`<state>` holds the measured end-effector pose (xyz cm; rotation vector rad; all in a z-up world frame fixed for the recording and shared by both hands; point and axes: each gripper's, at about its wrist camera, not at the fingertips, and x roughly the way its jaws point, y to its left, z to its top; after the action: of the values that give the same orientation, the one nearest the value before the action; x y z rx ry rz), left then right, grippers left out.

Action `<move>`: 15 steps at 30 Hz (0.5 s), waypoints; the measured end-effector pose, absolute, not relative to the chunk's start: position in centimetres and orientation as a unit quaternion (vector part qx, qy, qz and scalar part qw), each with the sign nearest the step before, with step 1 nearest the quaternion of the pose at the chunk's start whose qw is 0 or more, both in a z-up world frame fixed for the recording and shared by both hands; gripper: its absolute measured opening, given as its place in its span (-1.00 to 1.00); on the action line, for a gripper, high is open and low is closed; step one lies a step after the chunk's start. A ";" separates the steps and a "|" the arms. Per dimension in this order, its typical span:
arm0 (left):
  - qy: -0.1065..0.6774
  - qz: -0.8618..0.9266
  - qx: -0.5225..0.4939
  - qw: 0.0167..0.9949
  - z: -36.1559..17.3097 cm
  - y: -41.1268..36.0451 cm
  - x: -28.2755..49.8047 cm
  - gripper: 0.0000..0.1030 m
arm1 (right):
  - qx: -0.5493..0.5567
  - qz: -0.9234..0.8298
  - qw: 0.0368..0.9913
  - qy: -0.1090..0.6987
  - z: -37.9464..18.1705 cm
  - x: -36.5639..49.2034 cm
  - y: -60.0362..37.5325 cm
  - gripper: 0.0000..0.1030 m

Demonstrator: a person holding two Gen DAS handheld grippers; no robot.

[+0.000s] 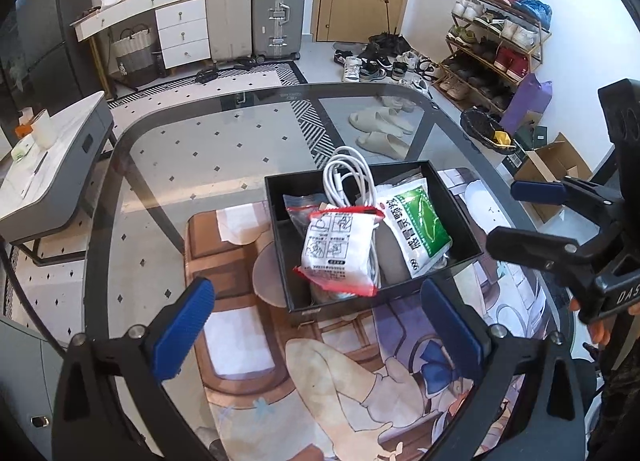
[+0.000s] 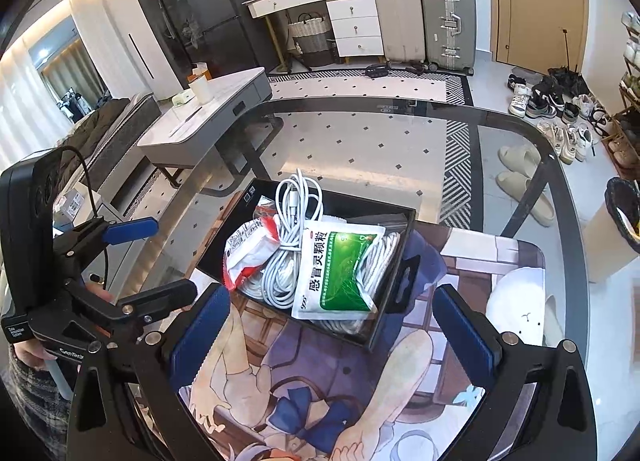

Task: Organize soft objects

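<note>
A black box (image 1: 280, 221) (image 2: 400, 261) stands on a printed mat on the glass table. In it lie a red-edged white pouch (image 1: 340, 251) (image 2: 244, 251), a green and white pouch (image 1: 420, 221) (image 2: 340, 273) and coiled white cables (image 1: 348, 177) (image 2: 294, 201). My left gripper (image 1: 320, 325) is open and empty, just before the box's near wall; it also shows at the left of the right wrist view (image 2: 160, 257). My right gripper (image 2: 332, 333) is open and empty, near the box's front corner; it also shows at the right of the left wrist view (image 1: 520, 213).
The printed mat (image 1: 248, 341) (image 2: 500, 261) covers the near part of the glass table (image 1: 180, 149) (image 2: 360, 133). Around the table stand a grey side table (image 1: 52, 165), a cardboard box (image 1: 556, 169), a shoe rack (image 1: 492, 41) and suitcases (image 1: 276, 13).
</note>
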<state>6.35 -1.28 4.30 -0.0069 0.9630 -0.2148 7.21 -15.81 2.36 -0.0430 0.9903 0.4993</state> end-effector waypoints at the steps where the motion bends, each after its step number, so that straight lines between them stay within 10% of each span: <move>1: 0.462 -0.102 -0.003 0.881 4.2 -1.1 6.2 1.00 | -0.021 0.235 0.851 0.469 2.4 7.0 -15.9 0.99; 15: 0.437 -0.080 -0.011 0.896 3.7 -0.2 3.9 1.00 | -0.004 0.218 0.877 0.427 2.6 4.4 -18.5 0.99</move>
<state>3.91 -0.18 3.67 -0.0236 0.9053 -0.1663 4.43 -18.46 2.60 -0.0091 0.8914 0.4552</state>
